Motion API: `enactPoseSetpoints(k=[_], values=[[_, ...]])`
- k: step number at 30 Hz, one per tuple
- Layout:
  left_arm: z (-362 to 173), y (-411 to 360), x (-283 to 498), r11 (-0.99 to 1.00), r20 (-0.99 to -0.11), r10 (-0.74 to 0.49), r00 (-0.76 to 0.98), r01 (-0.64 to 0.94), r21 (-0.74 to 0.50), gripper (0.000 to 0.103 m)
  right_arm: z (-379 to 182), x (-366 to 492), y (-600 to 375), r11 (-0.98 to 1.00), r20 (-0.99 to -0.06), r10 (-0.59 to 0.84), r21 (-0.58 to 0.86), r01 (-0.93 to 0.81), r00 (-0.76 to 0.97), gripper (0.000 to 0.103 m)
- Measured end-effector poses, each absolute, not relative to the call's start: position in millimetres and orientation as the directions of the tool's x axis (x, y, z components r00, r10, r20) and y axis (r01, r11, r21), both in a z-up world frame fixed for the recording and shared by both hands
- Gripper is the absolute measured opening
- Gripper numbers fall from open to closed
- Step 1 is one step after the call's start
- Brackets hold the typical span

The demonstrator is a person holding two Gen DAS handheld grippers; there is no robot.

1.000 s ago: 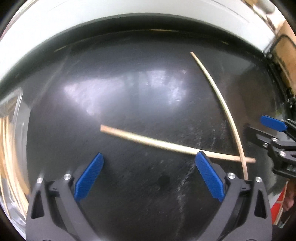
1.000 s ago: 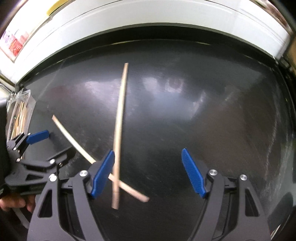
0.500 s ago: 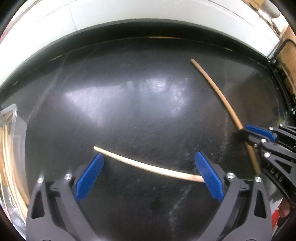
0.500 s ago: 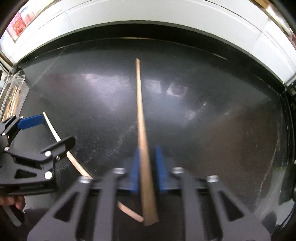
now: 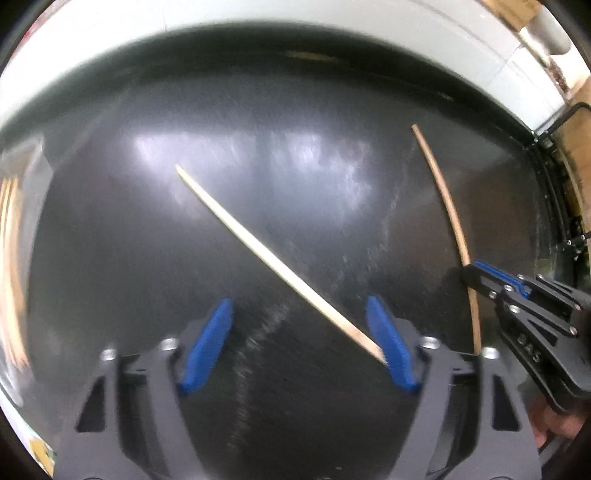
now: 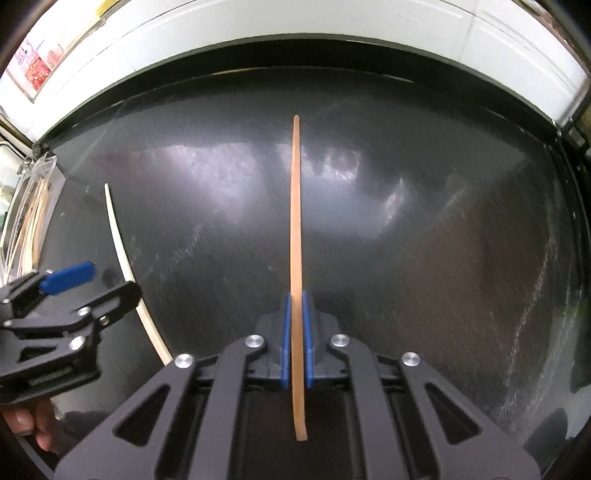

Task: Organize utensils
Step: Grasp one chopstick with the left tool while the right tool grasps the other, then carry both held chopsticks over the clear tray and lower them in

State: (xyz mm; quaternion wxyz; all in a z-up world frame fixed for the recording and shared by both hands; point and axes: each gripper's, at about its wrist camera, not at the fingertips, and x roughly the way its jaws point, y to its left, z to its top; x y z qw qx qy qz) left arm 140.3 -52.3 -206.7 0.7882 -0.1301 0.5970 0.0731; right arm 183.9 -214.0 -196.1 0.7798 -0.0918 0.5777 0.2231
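Observation:
A pale chopstick [image 5: 273, 258] lies slantwise on the black tabletop [image 5: 295, 147]. Its near end rests by the right pad of my left gripper [image 5: 299, 343], whose jaws are closing with the stick between them but not pinched. In the right wrist view the same pale chopstick [image 6: 118, 236] runs under the left gripper [image 6: 85, 295]. My right gripper [image 6: 295, 306] is shut on a darker brown chopstick [image 6: 295, 206] that points straight away from it. The left wrist view shows this brown chopstick [image 5: 447, 206] and the right gripper [image 5: 480, 273] at the right edge.
A clear plastic container [image 6: 33, 206] with several chopsticks stands at the table's left end, blurred in the left wrist view as the container [image 5: 14, 251]. A white wall [image 6: 295, 22] runs behind the table. A person's fingers [image 6: 33, 424] grip the left handle.
The right gripper shut on the brown chopstick and separated it from the pale one. The pale stick swung from lying across to slanting. The left jaws have narrowed.

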Motion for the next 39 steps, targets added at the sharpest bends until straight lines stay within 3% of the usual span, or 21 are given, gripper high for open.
enactPoseSetpoints(k=[1,2,3,7,13,25,39], values=[[-205.7,-57.6,138.3,0.954,-0.958,-0.013,0.285,-0.282,-0.097,0.062,-195.8,182.4,-217.6,0.883,-0.942,0.244,0.117,-0.454,0.231,0.007],[-205.0,-63.4,137.4,0.956,-0.957,0.013,0.290,-0.285,-0.074,0.050,-195.1,181.1,-222.0,0.883,-0.941,0.246,0.120,-0.453,0.231,0.007],[-204.9,-66.7,136.7,0.955,-0.955,0.026,0.295,-0.290,-0.064,0.032,-195.2,180.3,-224.1,0.884,-0.942,0.248,0.123,-0.452,0.228,0.007],[-207.3,-81.8,139.5,0.952,-0.950,0.054,0.307,-0.302,-0.044,0.007,-187.9,173.4,-235.3,0.879,-0.936,0.271,0.146,-0.454,0.225,0.007],[-197.1,-86.6,134.9,0.967,-0.942,0.072,0.328,-0.255,-0.015,0.006,-156.5,158.5,-249.0,0.871,-0.913,0.325,0.186,-0.455,0.248,0.007],[-100.9,-42.8,94.1,0.976,-0.891,0.072,0.448,-0.217,-0.030,0.006,-90.3,118.9,-211.1,0.829,-0.863,0.417,0.233,-0.509,0.286,0.007],[-27.6,161.8,-10.8,0.906,-0.878,0.135,0.460,-0.415,-0.078,0.006,-15.7,70.1,-37.6,0.653,-0.753,0.636,0.409,-0.637,0.168,0.007]])
